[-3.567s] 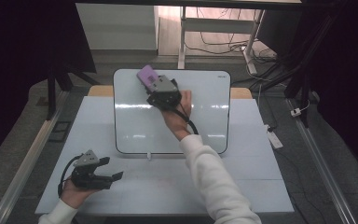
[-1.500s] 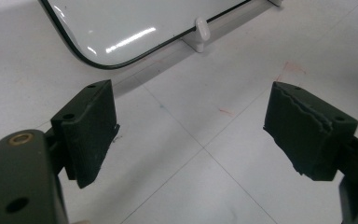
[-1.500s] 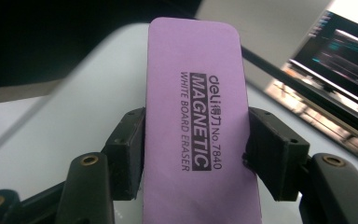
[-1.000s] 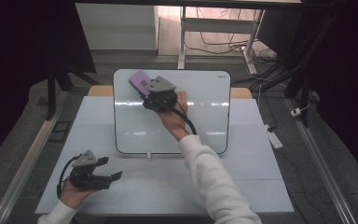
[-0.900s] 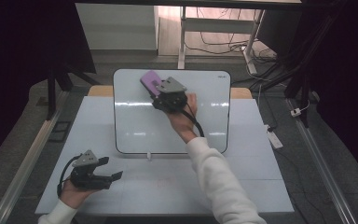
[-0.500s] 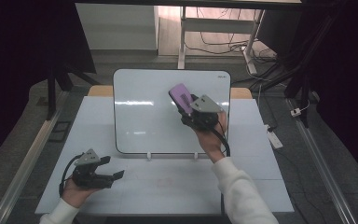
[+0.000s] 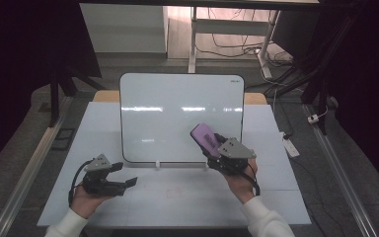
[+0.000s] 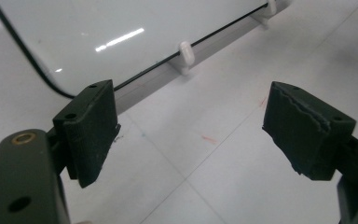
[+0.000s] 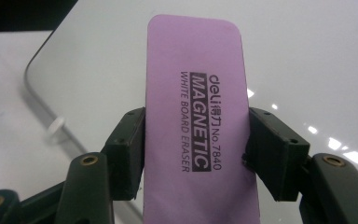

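While right claw (image 9: 196,154) grips purple eraser (image 9: 198,116) printed "MAGNETIC", left claw (image 8: 191,135) gapes empty.

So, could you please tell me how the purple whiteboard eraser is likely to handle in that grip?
The purple eraser probably stays stiff: it stands straight between the right gripper fingers. Being a thin slab, it likely weighs little. Held by its narrow edges, it might pivot when pressed on the whiteboard.
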Demonstrator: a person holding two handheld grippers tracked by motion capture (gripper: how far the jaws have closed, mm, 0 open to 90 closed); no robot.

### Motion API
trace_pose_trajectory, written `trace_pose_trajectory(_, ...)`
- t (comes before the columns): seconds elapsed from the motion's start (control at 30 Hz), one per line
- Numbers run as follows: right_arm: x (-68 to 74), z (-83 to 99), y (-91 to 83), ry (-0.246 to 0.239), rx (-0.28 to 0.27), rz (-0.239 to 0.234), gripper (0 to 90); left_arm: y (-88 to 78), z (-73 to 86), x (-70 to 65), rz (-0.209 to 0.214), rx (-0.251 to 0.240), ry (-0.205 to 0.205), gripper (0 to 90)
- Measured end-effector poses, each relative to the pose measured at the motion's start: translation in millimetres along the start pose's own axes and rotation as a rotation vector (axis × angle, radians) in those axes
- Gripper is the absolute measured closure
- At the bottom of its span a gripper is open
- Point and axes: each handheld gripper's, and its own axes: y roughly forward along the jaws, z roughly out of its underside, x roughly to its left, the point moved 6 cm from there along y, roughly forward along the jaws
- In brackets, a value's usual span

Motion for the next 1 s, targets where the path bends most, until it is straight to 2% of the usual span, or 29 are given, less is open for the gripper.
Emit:
trace_pose_trajectory(0.13,6.4,12.8,-6.3,-0.010,0.004,-0.012,39.7,4.4,-6.9,-5.4,0.017,-0.003,0.006,19.0)
trace_pose_trajectory(0.23,6.4,21.2,-9.4,0.005,0.009,-0.016,39.7,8.5,-13.9,-10.5,0.029,-0.006,0.011,19.5)
trace_pose_trajectory(0.5,7.8,36.2,-16.1,-0.012,0.018,-0.031,39.8,17.8,-33.7,-24.1,0.063,-0.013,0.039,20.5)
trace_pose_trajectory(0.6,5.8,38.3,-19.8,-0.004,0.013,-0.036,39.8,20.1,-39.6,-26.4,0.082,-0.014,0.031,21.3)
trace_pose_trajectory(0.73,7.1,40.8,-21.8,0.009,0.014,-0.052,39.8,22.8,-46.1,-30.5,0.154,-0.020,-0.009,22.3)
trace_pose_trajectory(0.8,8.2,40.8,-21.4,0.000,0.009,-0.054,39.8,23.0,-50.1,-31.7,0.171,-0.026,-0.019,22.7)
trace_pose_trajectory(1.0,12.6,41.1,-20.3,-0.014,0.012,-0.064,39.8,26.6,-61.6,-36.0,0.188,-0.034,0.002,24.1)
